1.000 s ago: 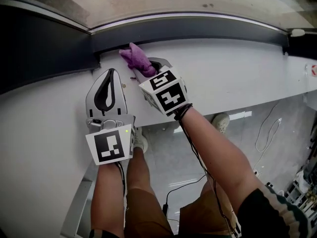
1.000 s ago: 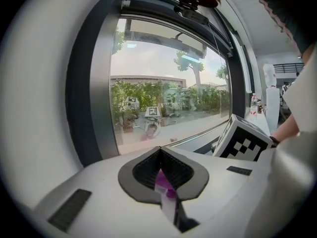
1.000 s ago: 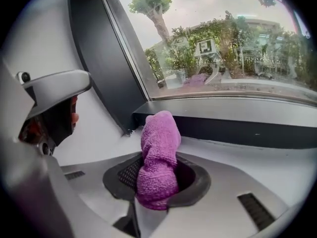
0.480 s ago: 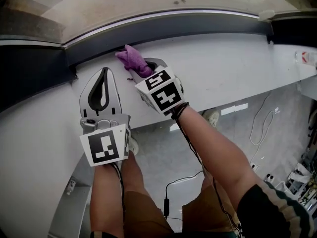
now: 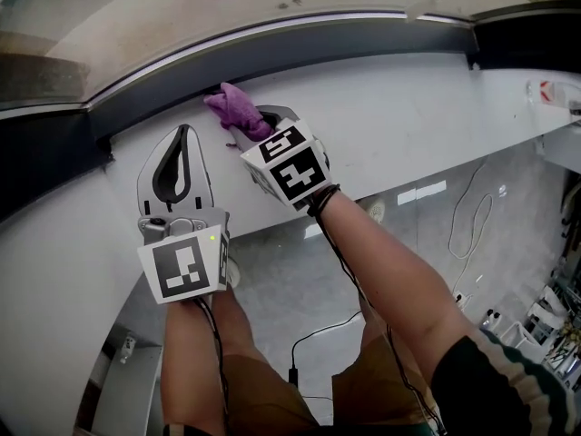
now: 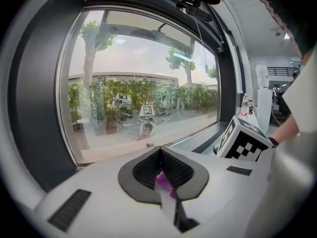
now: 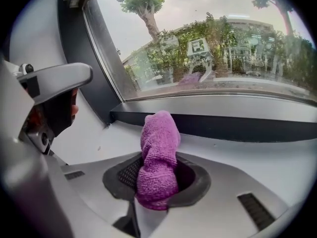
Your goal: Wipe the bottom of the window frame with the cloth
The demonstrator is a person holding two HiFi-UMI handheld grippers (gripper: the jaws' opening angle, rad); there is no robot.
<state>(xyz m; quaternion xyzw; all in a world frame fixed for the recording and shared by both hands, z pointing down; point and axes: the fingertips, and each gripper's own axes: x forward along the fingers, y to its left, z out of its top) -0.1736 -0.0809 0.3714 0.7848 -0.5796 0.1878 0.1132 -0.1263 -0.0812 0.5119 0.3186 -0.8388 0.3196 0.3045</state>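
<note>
A purple cloth [image 5: 234, 107] sticks out of my right gripper [image 5: 245, 122], which is shut on it. The cloth's tip touches the dark bottom rail of the window frame [image 5: 363, 39] where the rail meets the white sill [image 5: 408, 107]. In the right gripper view the rolled cloth [image 7: 159, 133] stands up from the right gripper [image 7: 159, 157] in front of the dark rail [image 7: 237, 128]. My left gripper [image 5: 179, 136] lies on the sill just left of it, shut with nothing gripped. The left gripper [image 6: 159, 151] faces the glass, with a small purple patch in its hollow.
The dark frame turns a corner [image 5: 100, 139] to the left of both grippers. The right gripper's marker cube [image 6: 242, 140] shows beside the left one. Below the sill are a grey floor with cables [image 5: 472, 216] and the person's legs [image 5: 263, 371].
Both grippers and the cloth now sit farther right of the frame's left corner than a second ago. The cloth stays against the rail. Both jaws are unchanged.
</note>
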